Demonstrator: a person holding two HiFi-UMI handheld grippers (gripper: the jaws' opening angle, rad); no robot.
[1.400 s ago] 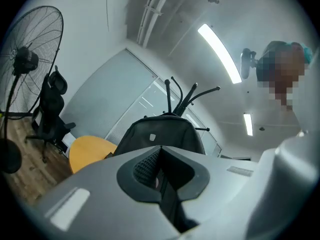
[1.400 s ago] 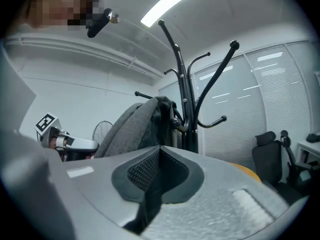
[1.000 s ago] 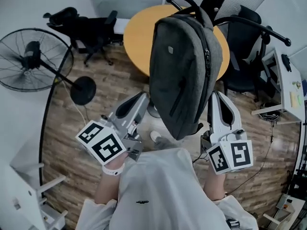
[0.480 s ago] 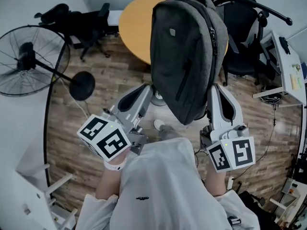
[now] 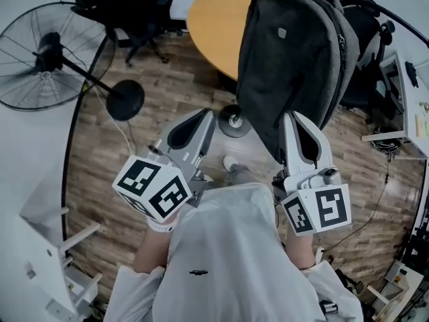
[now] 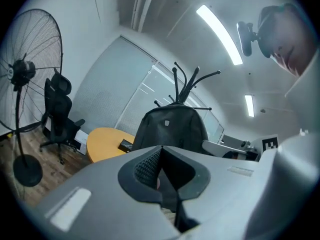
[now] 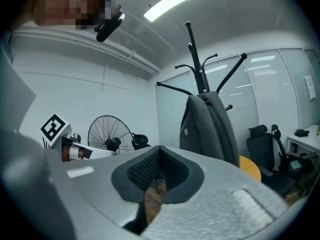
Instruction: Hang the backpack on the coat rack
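- Left gripper (image 5: 200, 118) and right gripper (image 5: 295, 118) have backed off toward six o'clock, fingers pressed together, empty.
- Backpack (image 5: 295, 66) hangs on the rack (image 7: 201, 66) at one o'clock, untouched; the job looks done.

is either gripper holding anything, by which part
Nothing is held: the left hand-held gripper and right hand-held gripper are shut and empty; the backpack hangs from the coat rack.
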